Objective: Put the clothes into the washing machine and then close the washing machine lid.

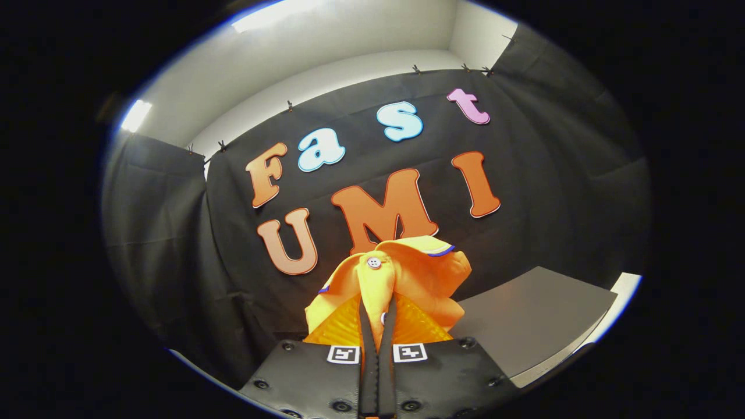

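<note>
Probably a recording booth: clipped black cloth wall [553, 174], bare ceiling [302, 52].

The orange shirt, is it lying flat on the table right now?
No, the orange shirt is bunched up and pinched between the gripper fingers, lifted above the table.

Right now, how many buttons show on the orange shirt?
1: a white button on the orange shirt pinched in the gripper, just above the fingers. Folds may hide others.

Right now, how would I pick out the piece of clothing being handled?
Start at the black cloth wall, then drop to the gripper. Bunched between its closed fingers is the orange garment. Its bright colour, white button and thin blue trim set it apart from the grey surface beside it.
</note>
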{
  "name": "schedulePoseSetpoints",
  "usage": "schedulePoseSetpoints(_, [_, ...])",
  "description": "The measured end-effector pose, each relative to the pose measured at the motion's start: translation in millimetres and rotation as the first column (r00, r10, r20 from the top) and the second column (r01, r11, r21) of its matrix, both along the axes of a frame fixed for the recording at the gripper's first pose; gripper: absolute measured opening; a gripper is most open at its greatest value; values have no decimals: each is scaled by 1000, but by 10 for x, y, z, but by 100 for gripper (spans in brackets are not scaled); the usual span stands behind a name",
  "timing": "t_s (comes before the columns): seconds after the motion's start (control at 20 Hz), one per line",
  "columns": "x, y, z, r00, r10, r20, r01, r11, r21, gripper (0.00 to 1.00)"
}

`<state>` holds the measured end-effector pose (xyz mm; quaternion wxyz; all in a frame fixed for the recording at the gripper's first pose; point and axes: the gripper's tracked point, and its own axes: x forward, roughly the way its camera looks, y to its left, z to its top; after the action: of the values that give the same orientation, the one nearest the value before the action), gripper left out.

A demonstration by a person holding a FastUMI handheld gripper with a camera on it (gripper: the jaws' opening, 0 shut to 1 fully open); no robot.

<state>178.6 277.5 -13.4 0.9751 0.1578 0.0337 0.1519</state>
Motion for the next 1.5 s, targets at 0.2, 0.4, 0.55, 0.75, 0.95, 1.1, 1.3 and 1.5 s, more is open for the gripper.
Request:
schedulePoseSetpoints(0.2, [-61, 514, 67, 1000, -19, 4, 19, 999, 26, 7])
schedulePoseSetpoints(0.4, [-141, 1053, 137, 1000, 21, 21, -21, 1000, -8, 7])
schedulePoseSetpoints(0.55, [-109, 1527, 54, 997, 77, 3, -77, 997, -6, 7])
schedulePoseSetpoints(0.75, [66, 1984, -273, 995, 92, -38, -92, 996, 3, 7])
schedulePoseSetpoints(0.95, [178, 2412, -874, 988, 116, -106, -117, 993, -5, 8])
schedulePoseSetpoints(1.1, [237, 2655, -1356, 978, 127, -164, -130, 991, -6, 7])
schedulePoseSetpoints(1.3, [407, 2869, -1937, 970, 108, -219, -117, 993, -29, 8])
schedulePoseSetpoints(1.5, [534, 2964, -2497, 955, 93, -282, -115, 991, -61, 8])
